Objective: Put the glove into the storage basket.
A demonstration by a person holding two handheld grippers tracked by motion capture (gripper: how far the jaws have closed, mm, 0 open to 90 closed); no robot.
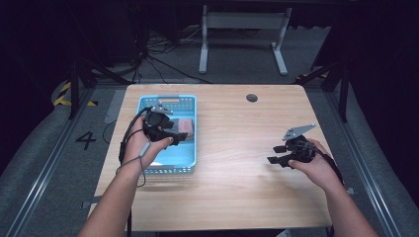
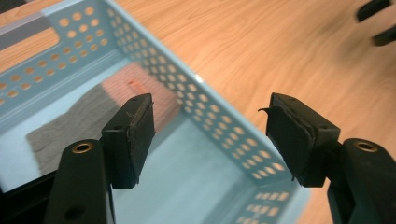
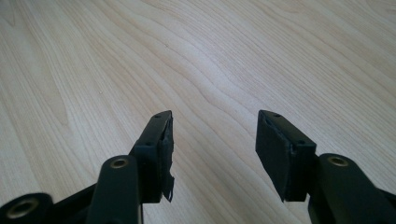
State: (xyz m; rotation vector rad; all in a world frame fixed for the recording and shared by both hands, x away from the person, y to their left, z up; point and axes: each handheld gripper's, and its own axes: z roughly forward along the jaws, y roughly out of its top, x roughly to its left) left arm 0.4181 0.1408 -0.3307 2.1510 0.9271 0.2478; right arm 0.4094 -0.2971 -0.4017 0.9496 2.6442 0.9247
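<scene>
The left gripper (image 1: 174, 132) hangs above the blue basket (image 1: 190, 160), which sits on the wooden table (image 1: 237, 187) at about nine o'clock from the table's centre. The left hand (image 1: 141, 145) grips the tool from the basket's near-left side. In the left gripper view the jaws stand wide apart with nothing between them; the pads are bare. The left gripper (image 2: 212, 135) looks down over the basket's perforated side wall (image 2: 205, 107), one jaw inside the basket line, the other over the table outside it.

Inside the basket lies a flat folded cloth (image 2: 93, 116), grey in part and pink in part, resting on the basket floor toward the far end, at roughly twelve o'clock within the basket. In the high view the cloth (image 1: 185, 124) shows just beyond the gripper's jaws, against the basket's right wall. The pads do not touch it.

The right gripper (image 1: 275, 154) is held by the right hand (image 1: 316, 165) at about three o'clock from the table's centre, well apart from the basket. In the right gripper view its jaws also stand wide, with bare wood grain between them and nothing held. The right gripper (image 3: 214, 154) points across open tabletop. One pad shows a frayed edge.

A round grommet hole (image 1: 252, 98) marks the table's far edge, near one o'clock.
</scene>
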